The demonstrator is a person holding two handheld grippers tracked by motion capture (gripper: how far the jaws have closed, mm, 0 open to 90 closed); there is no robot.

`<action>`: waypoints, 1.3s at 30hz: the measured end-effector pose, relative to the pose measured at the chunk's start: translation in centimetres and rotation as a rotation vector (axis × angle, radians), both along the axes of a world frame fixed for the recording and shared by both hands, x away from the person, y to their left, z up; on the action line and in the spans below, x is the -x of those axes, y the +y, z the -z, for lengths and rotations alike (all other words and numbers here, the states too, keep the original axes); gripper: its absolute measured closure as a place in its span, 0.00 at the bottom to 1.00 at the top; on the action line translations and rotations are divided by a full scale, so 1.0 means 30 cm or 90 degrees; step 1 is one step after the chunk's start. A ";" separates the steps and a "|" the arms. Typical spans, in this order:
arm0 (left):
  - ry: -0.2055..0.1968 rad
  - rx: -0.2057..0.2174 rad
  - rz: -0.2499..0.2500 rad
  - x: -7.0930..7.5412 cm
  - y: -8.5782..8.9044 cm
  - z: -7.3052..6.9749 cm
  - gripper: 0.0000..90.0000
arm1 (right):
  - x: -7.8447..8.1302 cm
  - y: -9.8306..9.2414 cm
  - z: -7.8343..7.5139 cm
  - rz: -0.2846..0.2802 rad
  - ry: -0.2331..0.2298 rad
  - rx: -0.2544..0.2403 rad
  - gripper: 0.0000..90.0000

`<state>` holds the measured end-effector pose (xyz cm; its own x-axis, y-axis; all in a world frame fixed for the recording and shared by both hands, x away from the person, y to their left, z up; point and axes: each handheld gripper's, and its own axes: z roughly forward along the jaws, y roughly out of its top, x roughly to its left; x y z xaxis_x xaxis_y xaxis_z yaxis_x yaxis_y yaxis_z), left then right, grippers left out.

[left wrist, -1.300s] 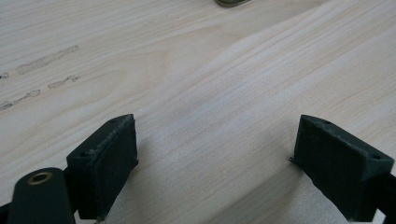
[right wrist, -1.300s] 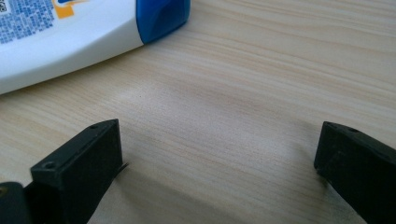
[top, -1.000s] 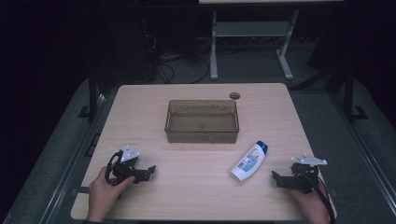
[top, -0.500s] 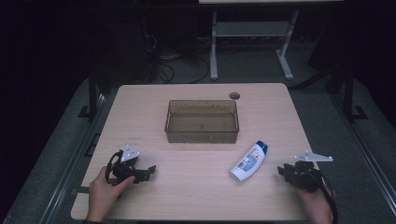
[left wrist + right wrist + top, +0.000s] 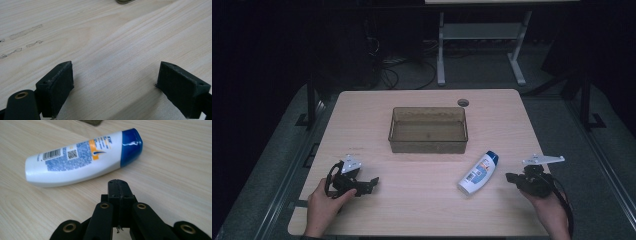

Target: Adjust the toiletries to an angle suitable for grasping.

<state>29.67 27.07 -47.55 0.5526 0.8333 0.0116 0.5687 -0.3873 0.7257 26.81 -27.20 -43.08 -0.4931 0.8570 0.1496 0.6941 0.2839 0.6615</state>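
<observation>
Approach step: your right gripper has just pressed its fingers together on nothing, near the bottle lying on the tabletop. Left gripper fingers stand spread. Reopen before grasping.

Dim lab or studio: lone wooden table, floor cables, metal stand.
</observation>
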 end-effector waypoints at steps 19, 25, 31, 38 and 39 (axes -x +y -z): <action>0.000 0.002 -0.001 0.000 0.000 0.000 0.14 | -0.095 0.148 -0.069 -0.088 0.027 0.020 1.00; 0.000 0.002 -0.001 0.000 0.000 0.000 0.14 | -0.123 0.226 -0.077 -0.124 0.029 0.028 1.00; 0.000 0.002 -0.001 0.000 0.000 0.000 0.13 | -0.141 0.283 -0.081 -0.149 0.035 0.033 1.00; -0.001 0.004 -0.003 0.000 -0.001 0.001 0.13 | -0.161 0.334 -0.084 -0.172 0.045 0.047 1.00; -0.001 0.004 -0.003 0.000 -0.001 0.001 0.13 | -0.164 0.342 -0.084 -0.176 0.046 0.047 1.00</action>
